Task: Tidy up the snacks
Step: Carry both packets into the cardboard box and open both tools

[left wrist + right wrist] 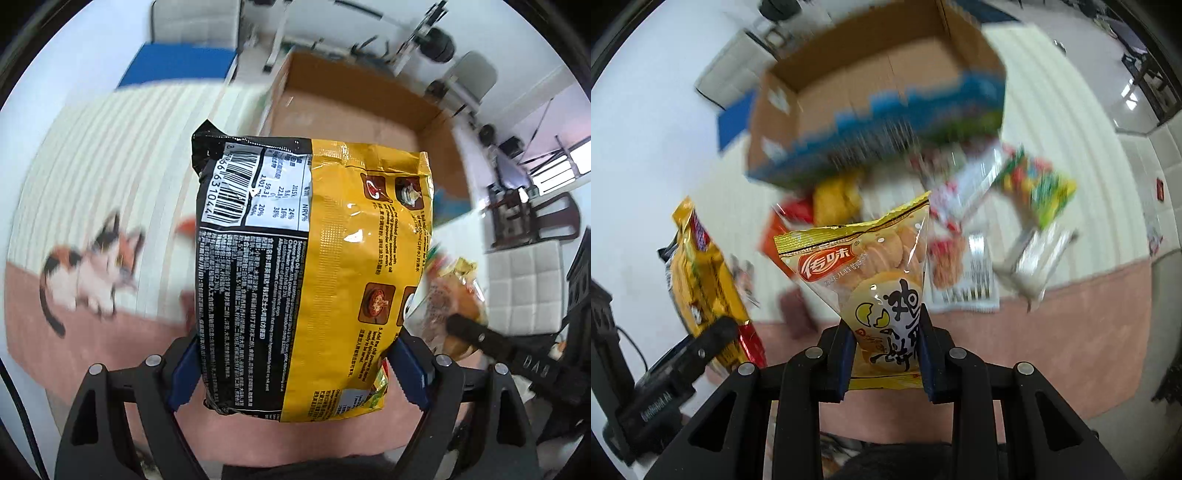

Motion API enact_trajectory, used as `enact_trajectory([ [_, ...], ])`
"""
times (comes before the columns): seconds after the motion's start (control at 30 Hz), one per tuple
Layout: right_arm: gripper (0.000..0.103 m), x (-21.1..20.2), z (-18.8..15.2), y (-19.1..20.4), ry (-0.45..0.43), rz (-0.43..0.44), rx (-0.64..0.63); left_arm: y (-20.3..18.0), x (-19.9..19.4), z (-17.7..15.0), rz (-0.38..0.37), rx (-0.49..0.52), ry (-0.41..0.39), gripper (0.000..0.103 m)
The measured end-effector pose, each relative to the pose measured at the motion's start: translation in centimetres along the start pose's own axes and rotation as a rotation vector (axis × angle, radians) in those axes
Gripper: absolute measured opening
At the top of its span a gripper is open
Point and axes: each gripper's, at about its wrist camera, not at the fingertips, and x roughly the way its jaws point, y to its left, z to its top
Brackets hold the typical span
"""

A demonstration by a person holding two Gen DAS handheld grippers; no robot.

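Note:
My left gripper point(295, 373) is shut on a wide yellow and black noodle packet point(314, 266), lifted above the rug with its barcode side facing the camera. My right gripper point(886, 354) is shut on a clear, yellow-topped bag of egg biscuits point(879, 291), also held in the air. In the right wrist view the noodle packet point(705, 280) hangs at the left in the other gripper. The biscuit bag point(454, 295) shows at the right edge of the left wrist view. An open cardboard box point(871, 85), empty inside as far as I can see, stands beyond both.
Several loose snack packets point(964, 251) lie on the striped cream rug point(1071, 155), among them a colourful candy bag point(1038, 188) and an orange pack point(834, 199). A cat picture point(92, 273) marks the rug. Chairs and exercise gear point(439, 44) stand on the white floor.

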Motion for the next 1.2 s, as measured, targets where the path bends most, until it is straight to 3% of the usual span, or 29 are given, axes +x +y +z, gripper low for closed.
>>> enact_trajectory([
  [0.1, 0.032, -2.5, 4.7, 1.1, -0.062, 0.033, -0.017, -2.1, -2.0, 3.7, -0.025, 0.014, -0.034, 0.087],
  [0.2, 0.032, -3.9, 9.6, 1.5, -0.129, 0.024, -0.028, -4.3, -0.5, 8.3, -0.022, 0.028, -0.044, 0.087],
  [0.3, 0.032, -2.7, 14.8, 1.8, -0.153, 0.014, -0.03, -7.1, 4.5, 12.7, -0.022, 0.028, -0.013, 0.087],
  [0.43, 0.032, 0.9, 20.9, 1.3, -0.141, -0.013, -0.024, -7.5, 11.7, 19.1, -0.022, 0.0, 0.073, 0.087],
  [0.6, 0.032, 6.4, 25.9, 0.0, -0.097, -0.053, -0.008, -8.5, 16.9, 21.8, -0.028, 0.004, 0.167, 0.087],
  [0.67, 0.032, 8.2, 27.2, -0.7, -0.075, -0.067, -0.004, -9.8, 18.3, 24.2, -0.038, -0.012, 0.203, 0.087],
  [0.77, 0.032, 10.7, 28.9, -1.2, -0.045, -0.08, -0.005, -10.1, 20.4, 25.1, -0.053, -0.029, 0.256, 0.087],
  [0.93, 0.032, 13.3, 30.1, -1.8, -0.013, -0.107, -0.025, -10.8, 22.8, 26.2, -0.049, -0.024, 0.299, 0.087],
  [1.2, 0.032, 15.1, 31.4, -2.6, 0.023, -0.121, -0.041, -11.1, 23.4, 26.9, -0.027, -0.008, 0.336, 0.087],
])
